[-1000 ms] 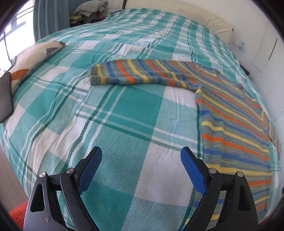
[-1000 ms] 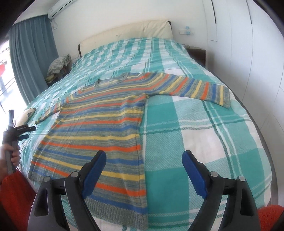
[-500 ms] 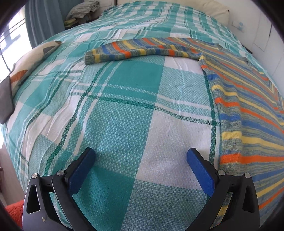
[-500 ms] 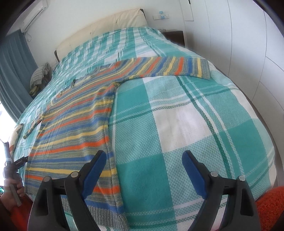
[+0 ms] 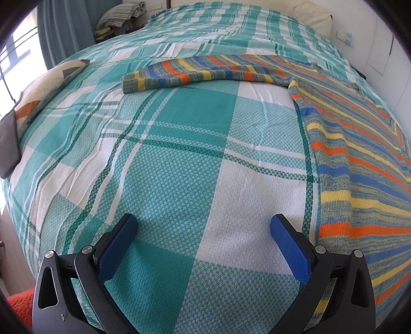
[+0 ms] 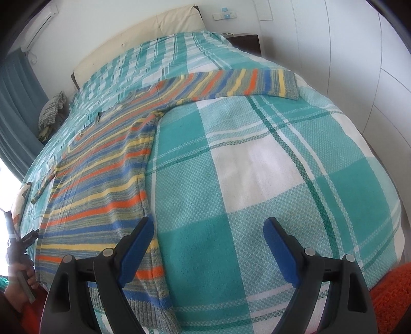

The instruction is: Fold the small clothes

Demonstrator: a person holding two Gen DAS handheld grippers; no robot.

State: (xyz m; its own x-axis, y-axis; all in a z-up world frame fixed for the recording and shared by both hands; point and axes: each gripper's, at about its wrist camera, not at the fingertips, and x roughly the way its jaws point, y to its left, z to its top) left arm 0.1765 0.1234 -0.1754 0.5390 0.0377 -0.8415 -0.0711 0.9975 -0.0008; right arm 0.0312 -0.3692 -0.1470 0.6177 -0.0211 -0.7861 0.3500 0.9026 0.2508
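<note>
sweater [image 5: 359, 154]: orange, yellow, blue, grey-green stripes | bedspread [image 5: 179, 167]: teal-and-white plaid, dark green lines | gripper [image 6: 208, 244] pads: blue on black arms | curtain [image 6: 15, 115]: blue-grey | far bundle [image 5: 120, 18]: possibly checked

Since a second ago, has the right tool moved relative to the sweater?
Yes. The right tool has dropped closer to the bedspread and shifted right: the striped sweater edge now lies under its left finger, no longer between the two.

A sweater [image 5: 359, 144] lies flat on the bed [image 5: 179, 159], sleeves spread to either side. A cushion [image 5: 43, 90] sits at the bed's left edge, the headboard [image 6: 143, 38] behind.
</note>
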